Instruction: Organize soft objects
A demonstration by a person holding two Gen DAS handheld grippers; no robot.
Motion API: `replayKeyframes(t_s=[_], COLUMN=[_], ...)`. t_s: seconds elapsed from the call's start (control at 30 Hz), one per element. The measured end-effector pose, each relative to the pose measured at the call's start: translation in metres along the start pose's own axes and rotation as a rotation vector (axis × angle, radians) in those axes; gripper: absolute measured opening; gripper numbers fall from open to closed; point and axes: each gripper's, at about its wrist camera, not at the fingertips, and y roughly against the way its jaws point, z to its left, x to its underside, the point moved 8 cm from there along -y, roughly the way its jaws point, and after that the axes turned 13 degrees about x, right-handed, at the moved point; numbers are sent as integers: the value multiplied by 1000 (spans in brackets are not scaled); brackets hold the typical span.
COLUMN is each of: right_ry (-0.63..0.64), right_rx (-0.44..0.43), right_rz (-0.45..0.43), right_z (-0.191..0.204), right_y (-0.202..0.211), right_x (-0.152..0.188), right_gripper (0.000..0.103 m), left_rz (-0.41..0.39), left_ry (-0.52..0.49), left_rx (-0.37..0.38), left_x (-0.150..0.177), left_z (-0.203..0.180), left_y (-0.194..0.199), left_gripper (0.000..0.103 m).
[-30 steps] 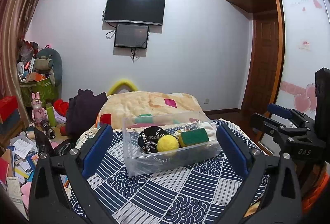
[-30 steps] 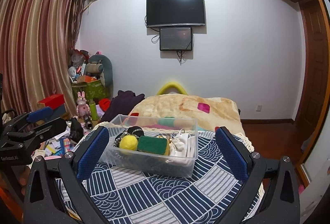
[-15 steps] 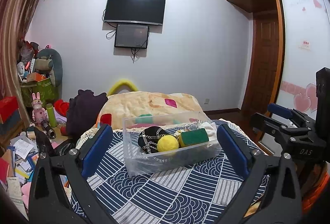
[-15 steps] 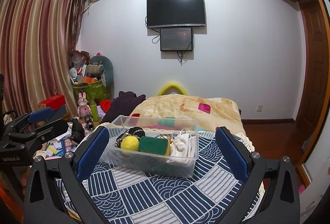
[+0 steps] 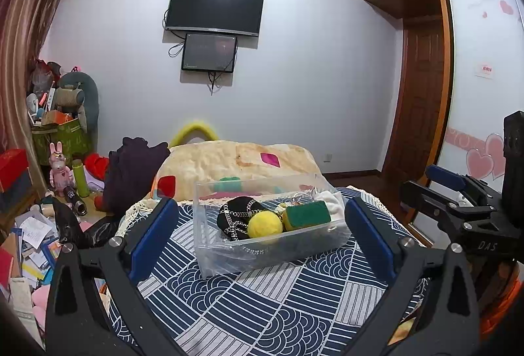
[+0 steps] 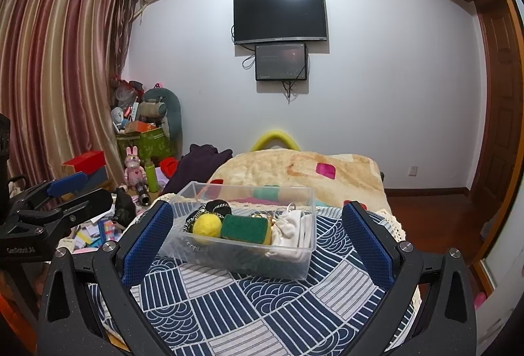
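Note:
A clear plastic bin stands on a blue-and-white patterned cloth. Inside lie a yellow felt ball, a green-and-yellow sponge, a black item with a chain and white cloth. My left gripper is open and empty, its blue pads either side of the bin, short of it. My right gripper is likewise open and empty. Each gripper shows at the edge of the other's view.
A beige blanket lies behind the bin. A dark garment, toys and scattered papers crowd the floor at left. Curtains hang at left, a wooden door stands at right.

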Motion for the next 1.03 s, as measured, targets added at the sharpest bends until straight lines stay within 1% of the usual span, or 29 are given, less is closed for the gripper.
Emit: replayKeyframes(t_s=[0.37,0.5,0.63,0.83,1.03], right_ry=[3,1,-3,-2,1], right_rx=[0,4,6,4,4], right_rz=[0,5,8,9,10], right_z=[0,-1,-3,-3,-2], right_y=[-2,-2,-3,-3,-3], right_x=[0,1,2,3,5], right_gripper=[103,103,103,103,103], left_rz=[21,18,31,23,21], left_ry=[15,6,-5,-17,-7], left_rx=[2,-4,19,19,13], left_x=[3,4,5,4,4], left_z=[3,1,-3,-6,-4], left_y=[-5,-5,-7,-6,-5], left_gripper=[103,103,103,103,103])
